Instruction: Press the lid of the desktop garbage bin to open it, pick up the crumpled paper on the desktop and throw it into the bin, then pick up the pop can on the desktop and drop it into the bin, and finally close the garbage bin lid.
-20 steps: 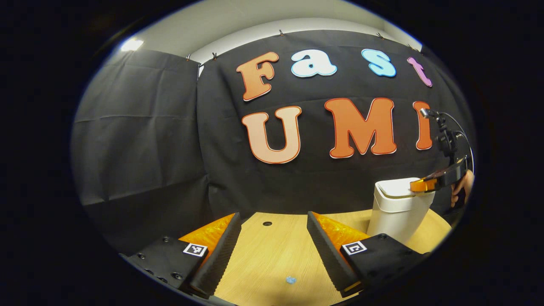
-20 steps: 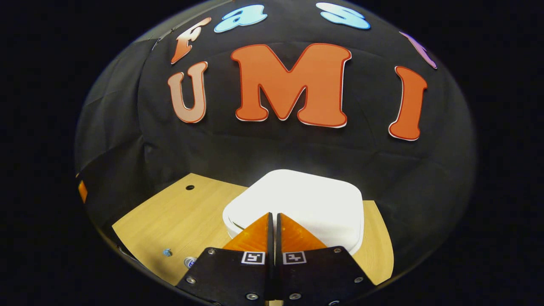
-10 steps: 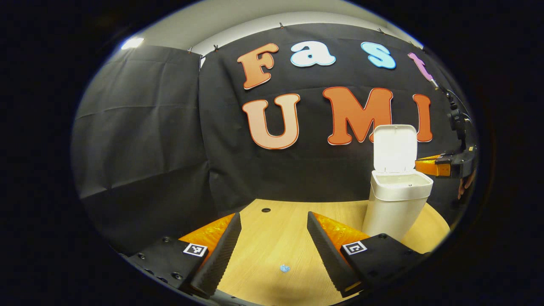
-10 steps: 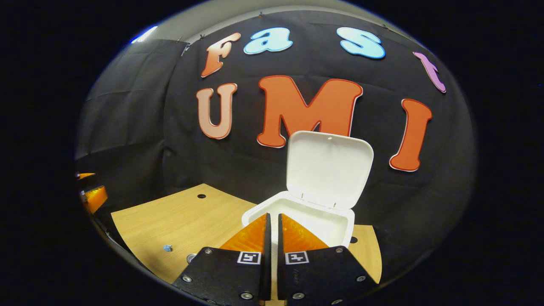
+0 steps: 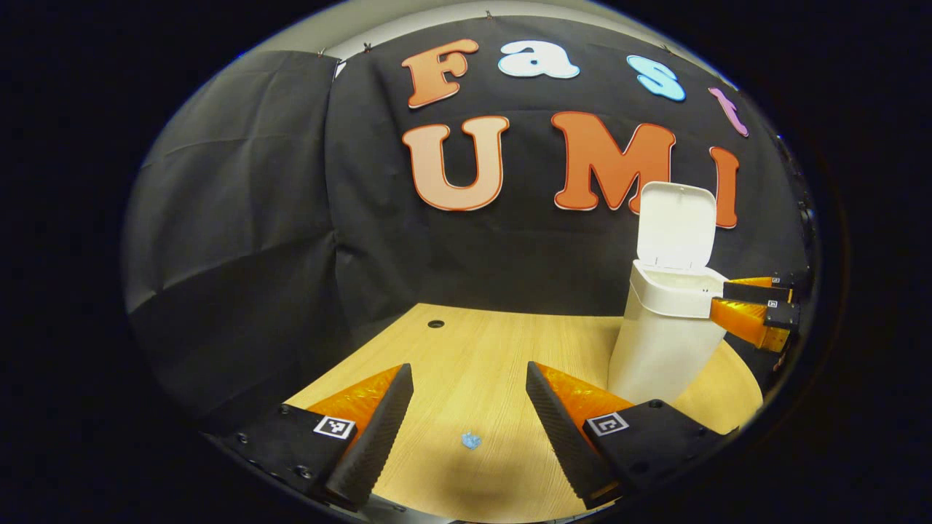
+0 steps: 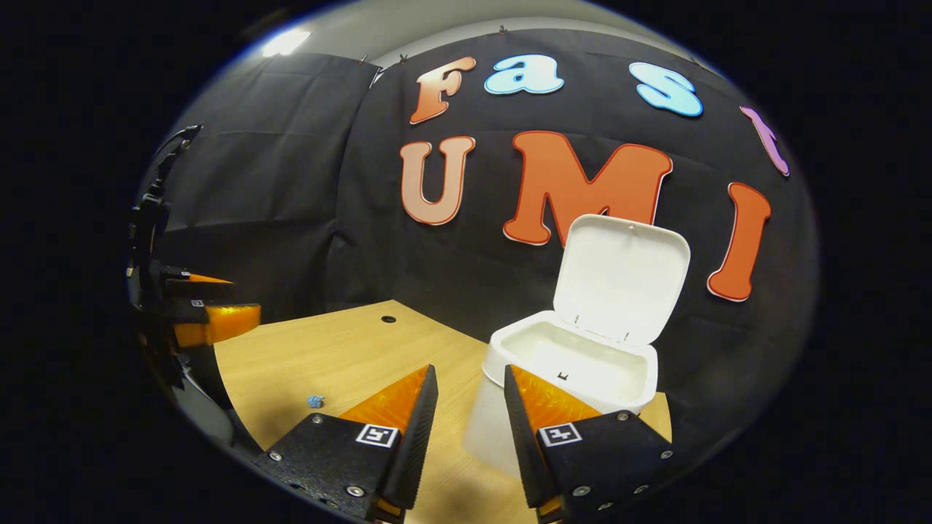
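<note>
Hovering above the desk [image 5: 473, 356], L gripper [image 5: 470, 418] is spread wide w/ nothing between; small blue scrap [image 5: 471, 440] lies on desk between its fingers. R gripper [image 6: 470, 407] is part-spread, holding nothing, just before the bin [image 6: 568, 378]. Bin lid [image 6: 619, 276] stands upright. No legible labels.

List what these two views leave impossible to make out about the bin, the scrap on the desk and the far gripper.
- Bin floor: right gripper view, hidden by its own rim; contents cannot be told.
- Bin base: left gripper view, covered by the left gripper.
- Blue scrap: too small in either view to tell what it is.
- Right gripper: left gripper view, its handle is cut off at the picture's edge.
</note>
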A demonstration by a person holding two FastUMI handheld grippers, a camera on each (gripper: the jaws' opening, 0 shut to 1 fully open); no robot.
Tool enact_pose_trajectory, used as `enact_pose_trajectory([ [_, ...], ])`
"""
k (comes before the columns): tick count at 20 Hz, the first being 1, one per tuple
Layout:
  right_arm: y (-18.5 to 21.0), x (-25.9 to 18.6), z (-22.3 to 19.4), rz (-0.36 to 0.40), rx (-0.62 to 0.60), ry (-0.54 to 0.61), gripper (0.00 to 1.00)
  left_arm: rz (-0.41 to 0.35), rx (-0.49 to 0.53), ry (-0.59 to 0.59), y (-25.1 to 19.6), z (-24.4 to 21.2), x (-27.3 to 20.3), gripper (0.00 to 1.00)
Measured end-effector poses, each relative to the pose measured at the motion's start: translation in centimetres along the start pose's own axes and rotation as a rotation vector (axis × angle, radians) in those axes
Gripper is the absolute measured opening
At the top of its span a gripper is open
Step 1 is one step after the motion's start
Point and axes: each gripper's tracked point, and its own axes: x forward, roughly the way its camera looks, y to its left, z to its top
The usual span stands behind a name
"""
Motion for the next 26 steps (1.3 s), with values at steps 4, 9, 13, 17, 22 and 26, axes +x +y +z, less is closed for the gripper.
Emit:
enact_pose_trajectory([
  [4,3.0,0.8,-2.8,0.044,0.027,0.062,0.76,-0.037,0.017,0.077,0.1,-3.2,3.1,0.99],
  [9,6.2,2.2,-6.4,0.08,0.062,0.142,0.94,-0.11,0.061,0.197,-0.4,-7.4,5.9,1.0],
  [13,7.8,3.6,-9.5,0.069,0.066,0.229,0.97,-0.169,0.069,0.341,-0.4,-12.0,7.8,1.0],
  [17,10.0,5.0,-13.1,0.077,0.107,0.329,0.97,-0.189,0.078,0.443,0.0,-15.2,10.2,1.0],
  [22,11.6,6.0,-16.4,0.082,0.119,0.42,0.97,-0.232,0.114,0.535,-0.2,-16.5,13.0,1.0],
  [26,12.5,6.8,-18.1,0.077,0.121,0.473,0.98,-0.269,0.156,0.6,-0.8,-15.1,15.4,1.0],
])
